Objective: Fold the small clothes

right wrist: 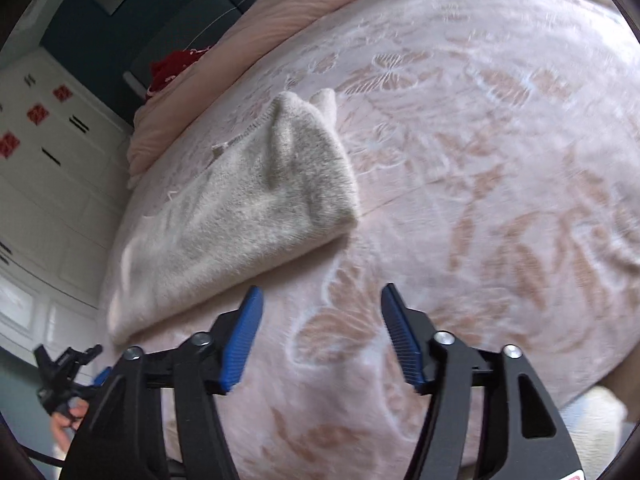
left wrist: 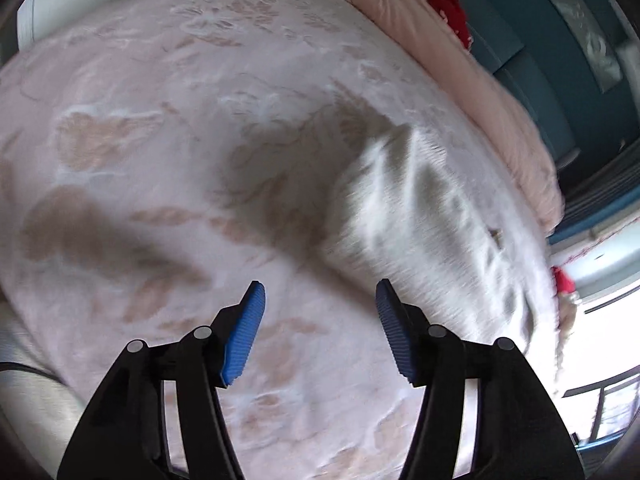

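Note:
A small fuzzy off-white garment (right wrist: 248,208) lies folded on the pink floral bedspread (right wrist: 480,160), one thick folded edge facing the right gripper. My right gripper (right wrist: 322,300) hovers just in front of that edge, open, with only bedspread between its blue pads. In the left wrist view the same garment (left wrist: 432,216) lies blurred, ahead and to the right. My left gripper (left wrist: 320,292) is open over bare bedspread (left wrist: 160,140), apart from the garment and holding nothing. A person's hand (right wrist: 64,424) shows at the lower left of the right wrist view.
A rolled pink duvet (left wrist: 480,80) runs along the far side of the bed, with a red cloth (left wrist: 448,8) on it. Beyond it is a dark blue headboard (left wrist: 540,60). White cabinets with red stickers (right wrist: 48,152) stand past the bed's edge.

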A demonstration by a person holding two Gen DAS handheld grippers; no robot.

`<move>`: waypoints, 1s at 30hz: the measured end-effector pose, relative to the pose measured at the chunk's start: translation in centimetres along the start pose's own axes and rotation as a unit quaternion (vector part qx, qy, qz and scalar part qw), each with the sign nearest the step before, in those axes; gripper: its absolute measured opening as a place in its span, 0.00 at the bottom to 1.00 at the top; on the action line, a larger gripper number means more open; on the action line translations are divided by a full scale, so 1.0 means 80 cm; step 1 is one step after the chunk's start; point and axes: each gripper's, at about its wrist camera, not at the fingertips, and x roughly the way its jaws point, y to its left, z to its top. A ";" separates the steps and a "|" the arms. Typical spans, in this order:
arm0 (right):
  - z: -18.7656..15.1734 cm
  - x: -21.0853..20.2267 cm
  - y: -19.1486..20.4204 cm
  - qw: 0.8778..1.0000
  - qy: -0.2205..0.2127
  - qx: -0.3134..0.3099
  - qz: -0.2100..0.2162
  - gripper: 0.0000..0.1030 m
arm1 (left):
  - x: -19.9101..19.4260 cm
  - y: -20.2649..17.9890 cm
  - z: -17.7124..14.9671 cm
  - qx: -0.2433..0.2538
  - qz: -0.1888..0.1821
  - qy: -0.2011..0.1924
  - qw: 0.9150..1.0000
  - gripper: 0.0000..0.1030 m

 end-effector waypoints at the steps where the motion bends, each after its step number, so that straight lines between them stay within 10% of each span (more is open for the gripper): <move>1: 0.003 0.004 0.000 1.000 0.003 0.013 0.013 0.61 | 0.004 -0.004 0.003 -0.004 -0.010 0.000 1.000 0.62; 13: 0.044 0.074 -0.008 0.992 0.002 0.109 0.066 0.66 | 0.071 -0.013 0.018 -0.075 -0.007 0.021 0.997 0.65; 16: 0.056 0.091 -0.007 0.989 -0.002 0.126 0.076 0.66 | 0.080 -0.017 0.025 -0.091 -0.027 0.027 0.995 0.53; 17: 0.062 0.098 -0.004 0.989 -0.001 0.127 0.078 0.64 | 0.082 -0.018 0.027 -0.093 -0.023 0.028 0.995 0.42; 19: 0.075 0.110 0.005 0.988 0.006 0.123 0.088 0.14 | 0.087 -0.021 0.033 -0.092 -0.017 0.033 0.995 0.28; 30: 0.066 -0.019 0.049 0.996 -0.005 0.012 0.084 0.11 | -0.035 -0.021 0.013 -0.019 -0.017 0.055 0.998 0.17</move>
